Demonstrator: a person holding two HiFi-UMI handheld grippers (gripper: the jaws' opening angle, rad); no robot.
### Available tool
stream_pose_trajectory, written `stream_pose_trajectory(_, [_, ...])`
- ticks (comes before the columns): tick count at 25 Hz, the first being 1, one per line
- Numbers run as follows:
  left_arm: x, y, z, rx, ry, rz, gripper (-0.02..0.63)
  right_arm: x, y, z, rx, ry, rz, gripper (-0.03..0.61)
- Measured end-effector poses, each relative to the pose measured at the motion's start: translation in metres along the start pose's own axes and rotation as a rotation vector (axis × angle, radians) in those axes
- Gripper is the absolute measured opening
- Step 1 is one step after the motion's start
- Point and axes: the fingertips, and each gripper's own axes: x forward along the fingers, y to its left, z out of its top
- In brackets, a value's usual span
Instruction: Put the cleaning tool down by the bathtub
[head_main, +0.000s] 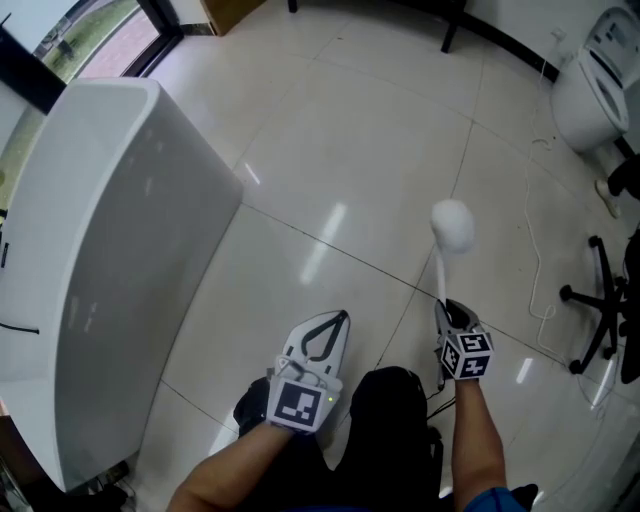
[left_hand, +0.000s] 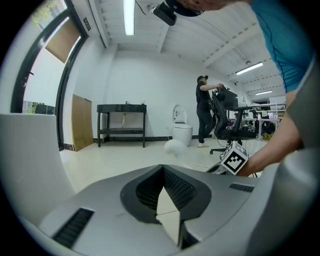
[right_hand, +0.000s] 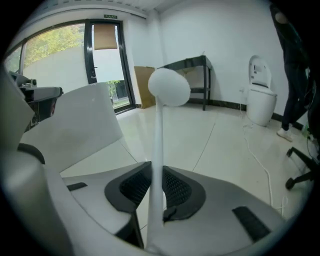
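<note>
The tiled floor (head_main: 340, 130) carries everything. The tub (head_main: 110, 250), white and long, stands along its left edge in the head view. In the right gripper view the tub (right_hand: 80, 125) shows as a slanted white wall to the left. A toilet (head_main: 590, 90) sits at the floor's far right corner. A chair (head_main: 600, 300) stands at the right edge, with a cable (head_main: 540, 260) trailing across the tiles between them.

The left gripper (head_main: 335, 325) hangs over the near floor. In its own view the left gripper (left_hand: 162, 192) has its jaws pressed together with nothing between them.

The right gripper (head_main: 455, 318) is beside it to the right. Its own view shows the right gripper (right_hand: 160, 185) clamped on the thin handle of the tool (right_hand: 159, 145).

The tool (head_main: 450, 238) is a white stick with a round head that points away from the person. It is off the floor and well apart from the tub, over open tiles to the tub's right.

As I judge it, the step in hand is the carry: the tool is gripped but not yet near its place. The next move calls for swinging the right gripper left toward the tub's near side wall and lowering until the head and handle rest on the tiles just beside it. Only then should the jaws part. The left gripper has no part to play and should keep out of the path.
</note>
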Motion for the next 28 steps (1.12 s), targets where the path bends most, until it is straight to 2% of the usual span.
stream_pose_trajectory(5, [-0.057, 0.008, 0.087, -0.042, 0.015, 0.027, -0.008, -0.093, 0.043, 0.113, -0.047, -0.137, -0.044, 0.089])
stream_pose_trajectory(9, [-0.095, 0.014, 0.152, -0.065, 0.028, 0.048, -0.008, -0.154, 0.081, 0.197, -0.054, -0.229, -0.040, 0.089])
stream_pose_trajectory(15, [-0.146, 0.030, 0.231, -0.073, -0.005, 0.089, -0.008, -0.238, 0.137, 0.289, -0.026, -0.380, -0.037, 0.089])
stream_pose_trajectory(18, [-0.177, 0.041, 0.252, -0.085, -0.029, 0.104, -0.008, -0.277, 0.156, 0.332, 0.073, -0.509, -0.063, 0.089])
stream_pose_trajectory(21, [-0.207, 0.045, 0.257, -0.097, -0.042, 0.121, -0.008, -0.308, 0.171, 0.365, 0.197, -0.603, -0.037, 0.089])
stream_pose_trajectory(25, [-0.258, 0.063, 0.259, -0.115, -0.054, 0.170, -0.008, -0.322, 0.221, 0.375, 0.362, -0.646, 0.040, 0.089])
stream_pose_trajectory(28, [-0.310, 0.097, 0.249, -0.120, -0.049, 0.259, -0.008, -0.313, 0.280, 0.376, 0.458, -0.650, 0.120, 0.089])
